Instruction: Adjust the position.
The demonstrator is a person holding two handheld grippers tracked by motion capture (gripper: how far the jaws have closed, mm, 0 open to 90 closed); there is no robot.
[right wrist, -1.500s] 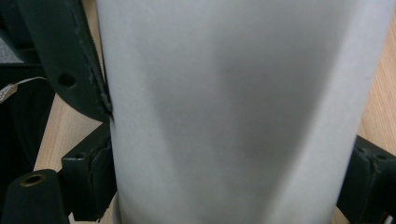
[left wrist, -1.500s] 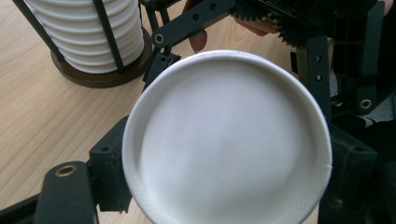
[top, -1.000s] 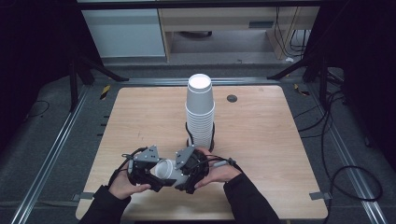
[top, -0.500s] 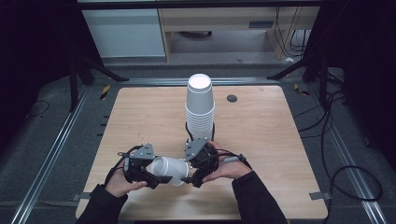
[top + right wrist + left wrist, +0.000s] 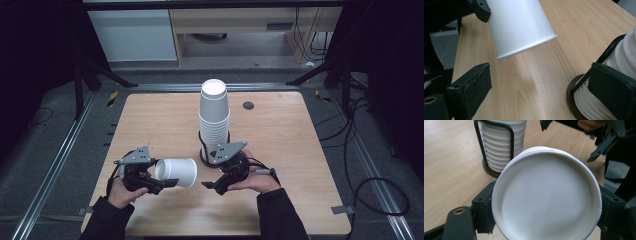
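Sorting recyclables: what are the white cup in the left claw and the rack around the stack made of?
The white cup looks like matte paper: rolled rim, faint side seam, though thin plastic is possible. The black rack looks like bent metal wire with a dark coating, on a round dark base.

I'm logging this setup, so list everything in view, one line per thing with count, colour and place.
Loose paper cup: one, white, on its side above the near left of the table, held by its base end in the left tongs.
Cup stack: one stack, white, upside down in a holder at table centre; the cup count is too fine to tell.
Cup holder: one, black wire uprights on a dark round base, around the foot of the stack.
Table: one, light wood.
Round grommet: one, dark, far right of the tabletop.
Left tongs: black, shut on the loose paper cup.
Right tongs: black, open, beside the holder.
Hands: two, dark sleeves, near edge.
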